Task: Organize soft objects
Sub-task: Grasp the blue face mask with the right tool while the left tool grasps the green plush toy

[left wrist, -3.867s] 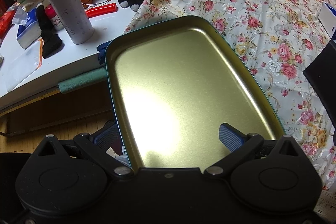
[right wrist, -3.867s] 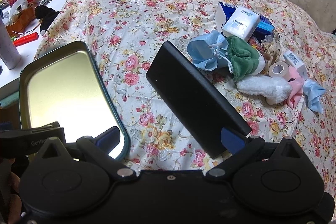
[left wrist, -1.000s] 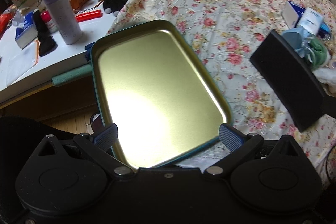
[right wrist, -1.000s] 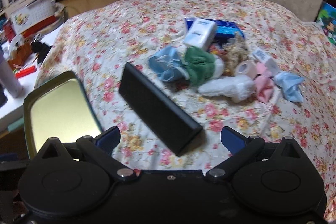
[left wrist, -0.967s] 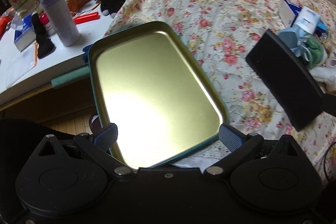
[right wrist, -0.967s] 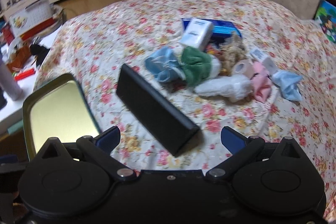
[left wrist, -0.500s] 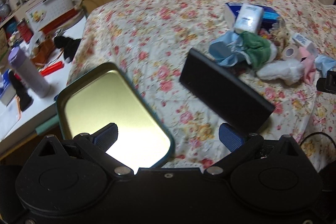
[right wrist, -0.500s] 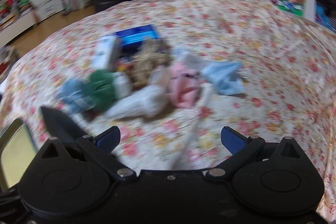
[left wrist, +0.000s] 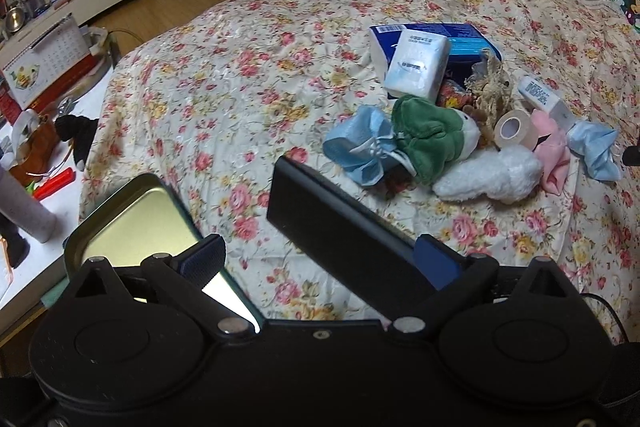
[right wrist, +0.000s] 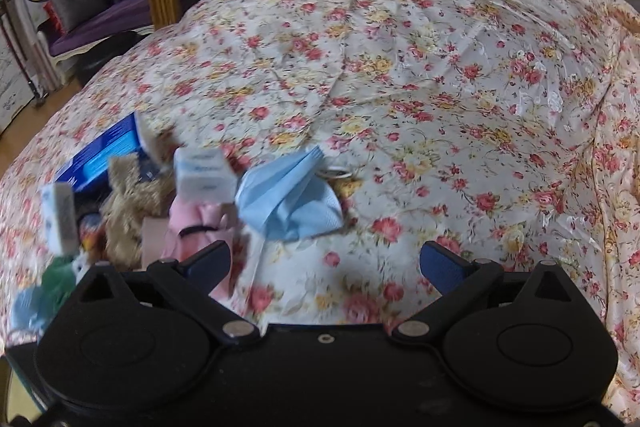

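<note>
Both wide open, nothing held: left gripper (left wrist: 318, 253), right gripper (right wrist: 325, 261). Soft pile (left wrist: 460, 151) ahead of the left, ahead-left of the right (blue mask (right wrist: 286, 195) closest). Tin (left wrist: 132, 215) and black lid (left wrist: 340, 231) just under left, likely waiting to be filled.

Tin tray (left wrist: 132, 223) left of box (left wrist: 344, 243) on bedspread (left wrist: 240, 87), soft pile (left wrist: 440, 147) behind.

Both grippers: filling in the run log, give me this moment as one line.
left gripper: open, empty | right gripper: open, empty | gold tin, black box: on bedspread | soft pile: unsorted
</note>
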The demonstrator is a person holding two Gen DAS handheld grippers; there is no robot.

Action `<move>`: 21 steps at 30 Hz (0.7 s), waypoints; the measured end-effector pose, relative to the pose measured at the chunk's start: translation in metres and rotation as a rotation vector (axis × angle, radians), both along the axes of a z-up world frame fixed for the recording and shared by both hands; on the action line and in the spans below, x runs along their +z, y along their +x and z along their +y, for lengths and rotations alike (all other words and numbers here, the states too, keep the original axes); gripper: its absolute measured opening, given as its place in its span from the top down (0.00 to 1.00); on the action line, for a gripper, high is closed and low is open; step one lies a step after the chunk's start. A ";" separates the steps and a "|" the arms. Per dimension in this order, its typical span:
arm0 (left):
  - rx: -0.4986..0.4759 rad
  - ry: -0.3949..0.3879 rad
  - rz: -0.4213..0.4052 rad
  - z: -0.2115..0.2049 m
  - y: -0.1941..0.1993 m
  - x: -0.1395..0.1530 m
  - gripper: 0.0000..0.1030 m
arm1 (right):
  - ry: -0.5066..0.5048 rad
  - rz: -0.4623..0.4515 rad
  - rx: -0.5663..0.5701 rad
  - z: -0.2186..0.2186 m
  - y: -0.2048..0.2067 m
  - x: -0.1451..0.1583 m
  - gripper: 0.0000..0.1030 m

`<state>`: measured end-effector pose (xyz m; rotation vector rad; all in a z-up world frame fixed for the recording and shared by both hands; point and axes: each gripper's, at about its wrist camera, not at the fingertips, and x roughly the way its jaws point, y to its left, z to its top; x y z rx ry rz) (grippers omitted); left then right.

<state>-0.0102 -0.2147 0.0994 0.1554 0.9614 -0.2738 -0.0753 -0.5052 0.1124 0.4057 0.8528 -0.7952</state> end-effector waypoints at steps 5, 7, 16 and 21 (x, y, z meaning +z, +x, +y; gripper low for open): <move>-0.024 0.021 -0.008 -0.014 0.009 -0.001 0.06 | 0.025 0.016 -0.052 -0.017 0.021 -0.012 0.03; -0.024 0.024 -0.006 -0.019 0.016 -0.002 0.06 | 0.050 0.017 -0.080 -0.026 0.031 -0.017 0.03; -0.005 0.023 0.008 -0.031 0.049 -0.005 0.06 | 0.063 0.065 -0.114 -0.040 0.068 -0.043 0.03; 0.001 0.045 0.033 -0.041 0.062 -0.017 0.06 | 0.035 0.074 -0.082 -0.039 0.072 -0.060 0.23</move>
